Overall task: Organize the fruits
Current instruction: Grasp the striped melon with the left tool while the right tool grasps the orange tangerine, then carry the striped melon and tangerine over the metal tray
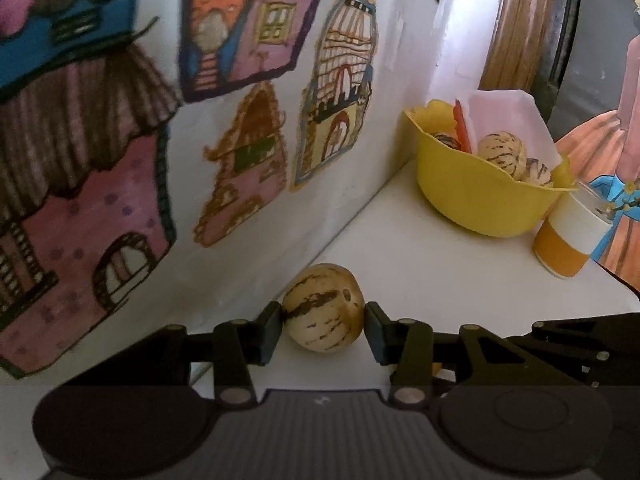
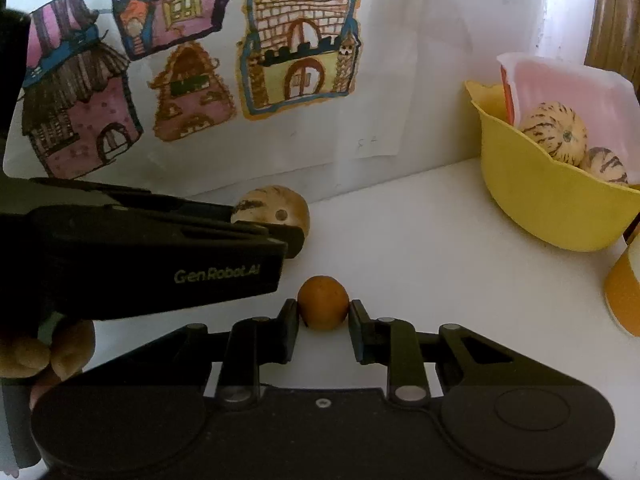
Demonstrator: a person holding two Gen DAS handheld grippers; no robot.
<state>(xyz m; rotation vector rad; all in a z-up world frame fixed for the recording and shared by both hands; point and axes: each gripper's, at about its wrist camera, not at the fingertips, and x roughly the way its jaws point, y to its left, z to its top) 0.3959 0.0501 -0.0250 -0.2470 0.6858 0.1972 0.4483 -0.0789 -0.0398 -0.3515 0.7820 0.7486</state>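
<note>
Fruits differ by view: left tool (image 1: pixel 324 330) clasps a striped melon (image 1: pixel 323 307); right tool (image 2: pixel 323 320) pinches an orange fruit (image 2: pixel 323 302). Only the right view reads "GenRobot.AI".

The black 2-finger left gripper (image 1: pixel 324 328) reaches forward, its jaws closed on something round; the black 2-finger right gripper (image 2: pixel 323 316) likewise, just beside it.

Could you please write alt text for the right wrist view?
The right gripper brackets a small round orange fruit on a white table; behind, the left gripper meets a striped cream melon, with a yellow plastic bowl at right.
</note>
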